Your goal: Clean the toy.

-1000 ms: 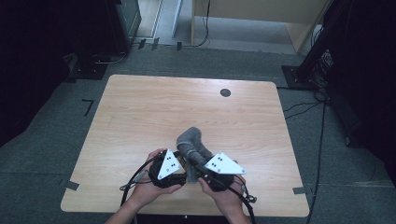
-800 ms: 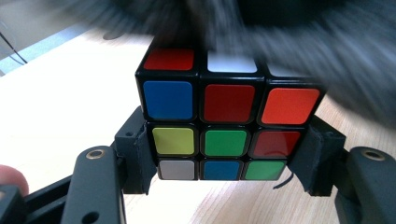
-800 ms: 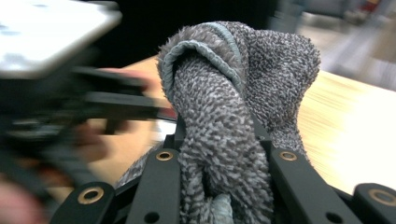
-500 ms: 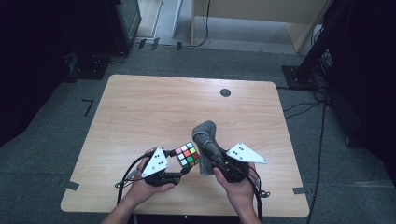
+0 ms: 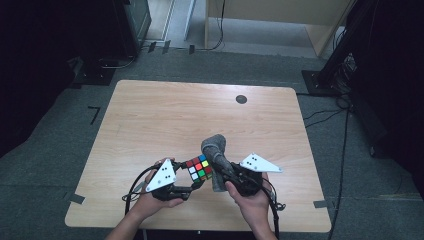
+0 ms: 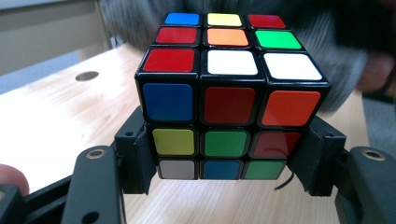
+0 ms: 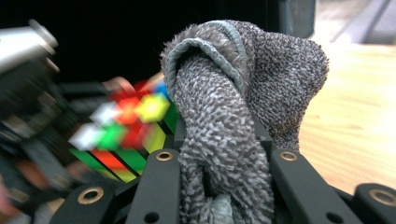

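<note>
My left gripper [image 5: 192, 183] pinches scrambled multicoloured puzzle cube [image 5: 199, 167] above light wooden table [image 5: 165, 115], near edge. Right gripper [image 5: 220, 167], cube's 3 o'clock, clamps bunched grey knitted cloth [image 5: 215, 147]. Both in hand; wiping seemingly remains.

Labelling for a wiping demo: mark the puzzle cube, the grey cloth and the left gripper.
puzzle cube [image 6: 231, 100], left gripper view, its front face.
grey cloth [image 7: 224, 135], right gripper view, its bunched middle.
left gripper [image 5: 192, 184], high view, between its jaws.
</note>
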The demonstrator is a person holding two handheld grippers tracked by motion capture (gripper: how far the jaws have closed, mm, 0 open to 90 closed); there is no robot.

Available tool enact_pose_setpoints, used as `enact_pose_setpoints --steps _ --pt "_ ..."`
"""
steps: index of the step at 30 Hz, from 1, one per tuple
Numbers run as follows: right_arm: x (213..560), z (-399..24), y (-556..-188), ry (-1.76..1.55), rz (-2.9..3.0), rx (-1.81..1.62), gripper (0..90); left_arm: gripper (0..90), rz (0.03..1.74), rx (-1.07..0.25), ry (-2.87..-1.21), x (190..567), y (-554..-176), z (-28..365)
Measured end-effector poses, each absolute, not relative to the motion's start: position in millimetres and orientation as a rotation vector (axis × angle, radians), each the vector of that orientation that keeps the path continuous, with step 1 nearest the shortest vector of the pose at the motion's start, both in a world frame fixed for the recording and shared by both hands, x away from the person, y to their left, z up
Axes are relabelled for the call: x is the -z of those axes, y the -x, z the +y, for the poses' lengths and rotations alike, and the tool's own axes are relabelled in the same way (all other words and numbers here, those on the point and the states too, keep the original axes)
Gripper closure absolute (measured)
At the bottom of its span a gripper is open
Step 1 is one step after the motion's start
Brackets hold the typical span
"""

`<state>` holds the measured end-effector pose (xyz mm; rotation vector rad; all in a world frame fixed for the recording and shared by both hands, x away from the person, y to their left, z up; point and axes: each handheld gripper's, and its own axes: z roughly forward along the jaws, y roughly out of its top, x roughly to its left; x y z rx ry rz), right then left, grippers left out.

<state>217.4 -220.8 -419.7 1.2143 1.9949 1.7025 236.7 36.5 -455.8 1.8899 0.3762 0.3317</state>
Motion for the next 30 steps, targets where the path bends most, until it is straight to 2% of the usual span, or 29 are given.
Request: enact_pose_setpoints --steps 5,12,19,24,30 --pt "413.9 -222.6 -214.6 -1.208 1.976 -1.766 74.2 34.5 0.364 -0.352 -1.887 455.2 -233.6 33.2" --pt "430.3 -223.3 -222.5 -1.316 2.015 -1.778 74.4 34.5 0.349 -0.326 -1.839 450.3 -233.1 39.8" --pt "418.4 -226.7 -218.4 -1.286 1.983 -1.842 74.4 34.5 0.342 -0.332 -1.851 452.1 -231.9 36.4" --pt "431.9 -224.0 -223.1 -1.35 2.008 -1.814 74.4 34.5 0.354 -0.321 -1.821 447.7 -232.8 41.6" --pt "423.7 -227.5 -220.7 -1.338 1.982 -1.859 74.3 34.5 0.355 -0.34 -1.875 454.1 -233.5 35.6"
